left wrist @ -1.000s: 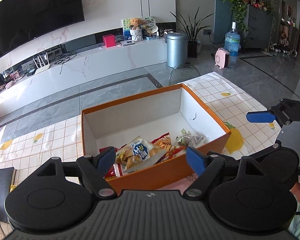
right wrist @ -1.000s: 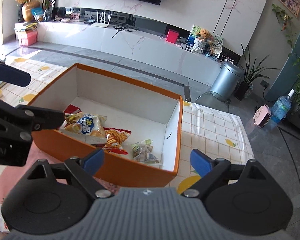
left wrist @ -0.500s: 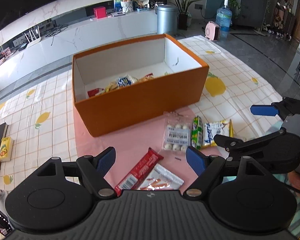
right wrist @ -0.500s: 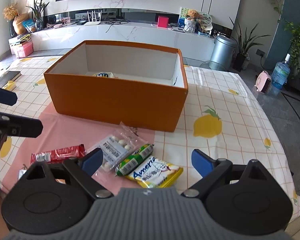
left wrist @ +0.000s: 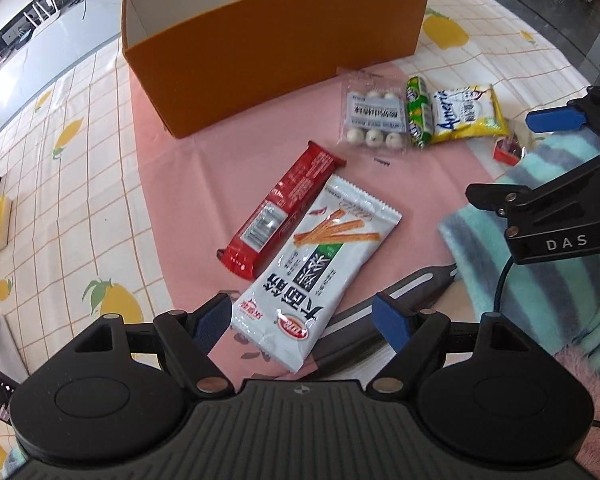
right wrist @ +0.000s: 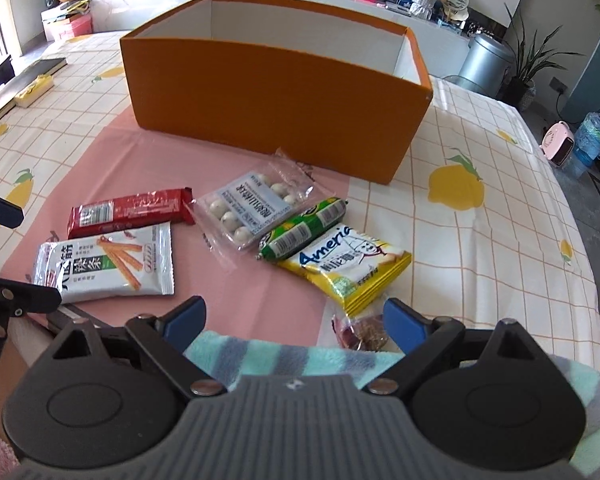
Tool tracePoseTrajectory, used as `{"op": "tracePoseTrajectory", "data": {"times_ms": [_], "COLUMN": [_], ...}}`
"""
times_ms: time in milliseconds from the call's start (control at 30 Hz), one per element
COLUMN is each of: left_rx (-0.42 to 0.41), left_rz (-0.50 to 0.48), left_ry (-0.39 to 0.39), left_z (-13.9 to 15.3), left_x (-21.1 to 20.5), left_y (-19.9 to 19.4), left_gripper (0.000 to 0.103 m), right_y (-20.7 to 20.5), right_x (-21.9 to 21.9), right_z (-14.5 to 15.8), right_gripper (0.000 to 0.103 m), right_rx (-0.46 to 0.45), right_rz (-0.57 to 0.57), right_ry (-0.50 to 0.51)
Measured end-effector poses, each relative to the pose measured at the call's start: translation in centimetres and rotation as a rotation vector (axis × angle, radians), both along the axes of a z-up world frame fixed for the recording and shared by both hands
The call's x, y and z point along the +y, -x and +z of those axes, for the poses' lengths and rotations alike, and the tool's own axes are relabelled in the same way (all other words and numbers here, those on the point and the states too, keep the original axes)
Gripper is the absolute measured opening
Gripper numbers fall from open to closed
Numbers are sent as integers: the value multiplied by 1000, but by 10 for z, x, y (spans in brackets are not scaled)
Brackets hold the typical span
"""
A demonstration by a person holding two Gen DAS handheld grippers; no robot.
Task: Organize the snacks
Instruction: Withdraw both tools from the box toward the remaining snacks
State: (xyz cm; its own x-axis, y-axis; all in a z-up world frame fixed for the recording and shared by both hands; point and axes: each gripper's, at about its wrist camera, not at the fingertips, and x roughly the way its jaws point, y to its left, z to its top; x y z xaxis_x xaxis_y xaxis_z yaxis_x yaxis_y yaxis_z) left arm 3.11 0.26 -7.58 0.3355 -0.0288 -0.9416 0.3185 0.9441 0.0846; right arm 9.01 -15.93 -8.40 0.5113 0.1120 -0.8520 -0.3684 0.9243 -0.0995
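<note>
The white stick-snack packet (left wrist: 314, 271) lies flat on the pink mat (left wrist: 172, 184) just ahead of the left gripper (left wrist: 300, 322), its long axis running from 7 toward 1 o'clock, alongside the red bar (left wrist: 280, 208). Both the left gripper and the right gripper (right wrist: 296, 322) gape wide, holding nothing. A second ago both hung over the orange box (left wrist: 276, 44); now they sit low near the table edge, the box at 12 o'clock.

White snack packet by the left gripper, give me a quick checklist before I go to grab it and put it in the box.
1. Left gripper open: ok.
2. White snack packet between its fingers: ok, near end only.
3. Packet clear of neighbours: not ok, it overlaps the red bar.
4. Orange box open-topped: ok.
5. Room inside the box: cannot tell.
6. Right gripper open, out of the way: ok.
</note>
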Motion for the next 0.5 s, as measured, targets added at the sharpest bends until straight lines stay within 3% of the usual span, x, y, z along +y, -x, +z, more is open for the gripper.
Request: {"op": "tracePoseTrajectory", "data": {"times_ms": [167, 433, 500], "left_rx": [53, 108, 110], "left_rz": [61, 135, 142], "left_ry": [-39, 6, 29], "left_z": [-14, -35, -38], "left_x": [8, 19, 20], "left_y": [-8, -19, -21], "left_gripper": [93, 89, 88], "right_y": [-5, -13, -14], "right_x": [8, 8, 9], "right_z": [-12, -16, -17], "right_gripper": [91, 90, 85], "right_rx": [53, 98, 90], "right_rz": [23, 4, 3], "right_ry": [51, 52, 59]}}
